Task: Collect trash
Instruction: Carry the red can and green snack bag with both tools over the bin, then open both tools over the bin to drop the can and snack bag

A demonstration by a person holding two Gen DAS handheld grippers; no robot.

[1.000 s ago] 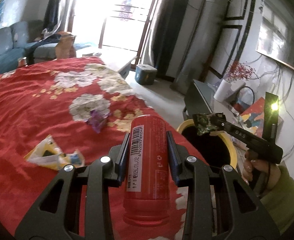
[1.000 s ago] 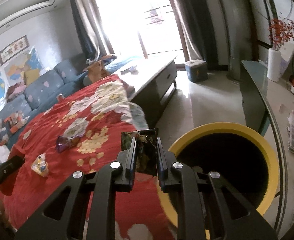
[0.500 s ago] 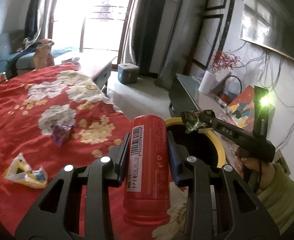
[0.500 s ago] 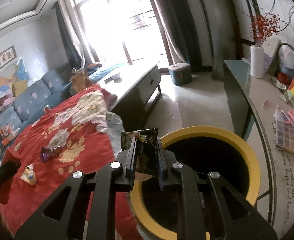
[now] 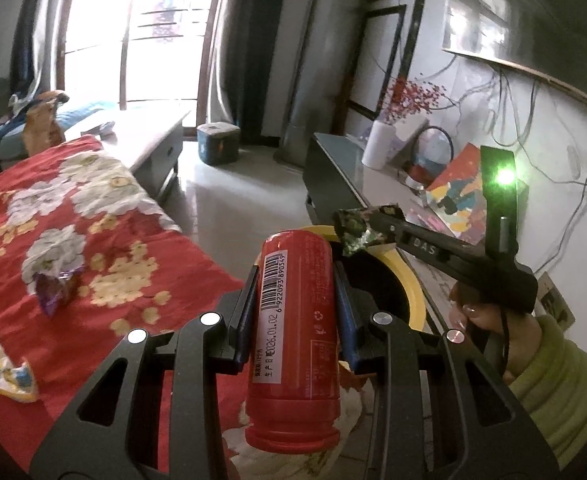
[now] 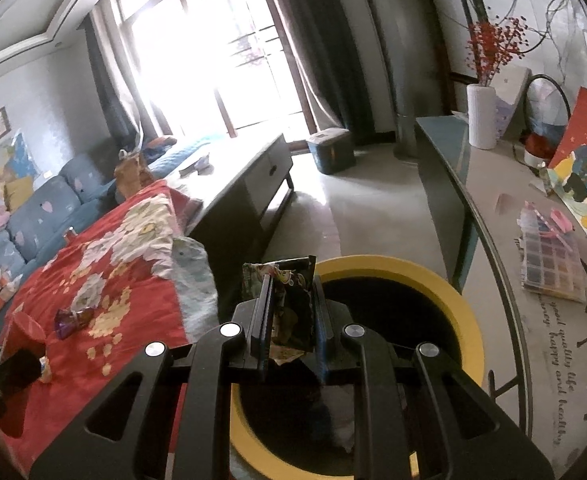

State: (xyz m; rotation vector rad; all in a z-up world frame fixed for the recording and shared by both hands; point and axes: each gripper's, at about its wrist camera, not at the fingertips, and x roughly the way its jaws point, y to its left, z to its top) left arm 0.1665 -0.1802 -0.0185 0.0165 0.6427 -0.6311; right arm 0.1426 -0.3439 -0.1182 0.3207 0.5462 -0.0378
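Note:
My left gripper (image 5: 295,292) is shut on a red can (image 5: 293,328) with a barcode label, held at the edge of the red flowered cloth (image 5: 93,248) next to the yellow-rimmed bin (image 5: 409,284). My right gripper (image 6: 289,304) is shut on a dark crumpled wrapper (image 6: 289,300) and holds it over the near rim of the bin (image 6: 453,304). The right gripper and its wrapper (image 5: 357,228) also show in the left wrist view above the bin. A purple wrapper (image 5: 53,288) and a yellow-white wrapper (image 5: 5,372) lie on the cloth.
A dark low cabinet (image 6: 445,184) with a white vase (image 6: 481,116) and papers runs along the right wall. A grey coffee table (image 6: 245,184) and a blue sofa (image 6: 41,216) stand beyond the cloth. A small blue box (image 6: 331,152) sits on the floor.
Both grippers have moved right toward the bin with their loads. The right gripper's wrapper now hangs over the bin opening. The jaws have not changed.

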